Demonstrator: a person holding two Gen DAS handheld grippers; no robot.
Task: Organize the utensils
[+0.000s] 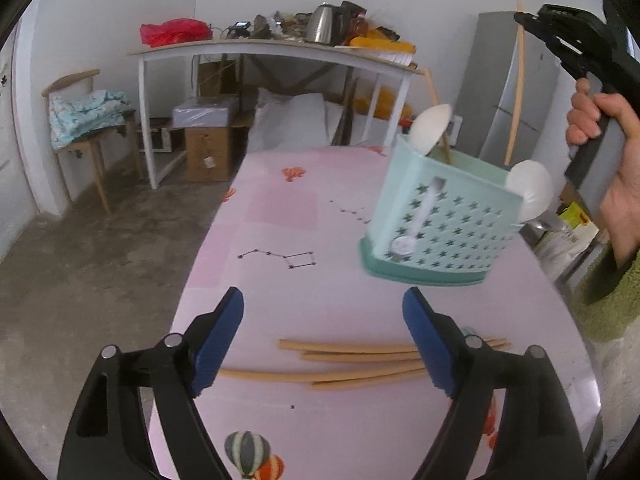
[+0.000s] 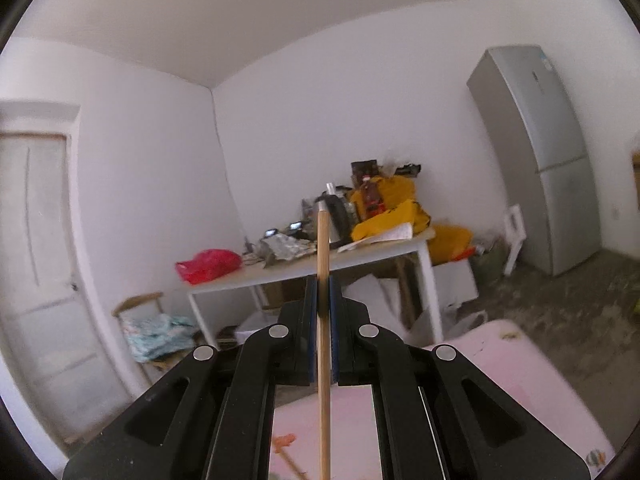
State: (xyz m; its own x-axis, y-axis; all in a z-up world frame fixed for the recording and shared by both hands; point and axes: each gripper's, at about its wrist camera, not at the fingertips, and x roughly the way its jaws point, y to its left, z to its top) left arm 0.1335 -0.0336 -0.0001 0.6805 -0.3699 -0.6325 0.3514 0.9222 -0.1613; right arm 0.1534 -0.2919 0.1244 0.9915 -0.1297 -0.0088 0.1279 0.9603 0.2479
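Observation:
My left gripper (image 1: 322, 308) is open and empty, low over the pink table (image 1: 320, 216). Several wooden chopsticks (image 1: 352, 360) lie flat on the table between and just beyond its blue fingers (image 1: 224, 328). A mint-green perforated utensil holder (image 1: 444, 220) stands at the right, with two white spoons (image 1: 432, 124) and a wooden stick in it. My right gripper (image 2: 322, 284) is shut on one wooden chopstick (image 2: 323, 320), held upright. In the left wrist view the right gripper (image 1: 524, 18) is high above the holder, with the held chopstick (image 1: 518, 92) hanging down behind it.
A cluttered white side table (image 1: 276, 46) stands behind, with boxes and bags under it. A wooden chair (image 1: 88, 120) with a cloth is at the left. A grey fridge (image 2: 540, 152) stands at the right. The table's left edge drops to a concrete floor (image 1: 100, 248).

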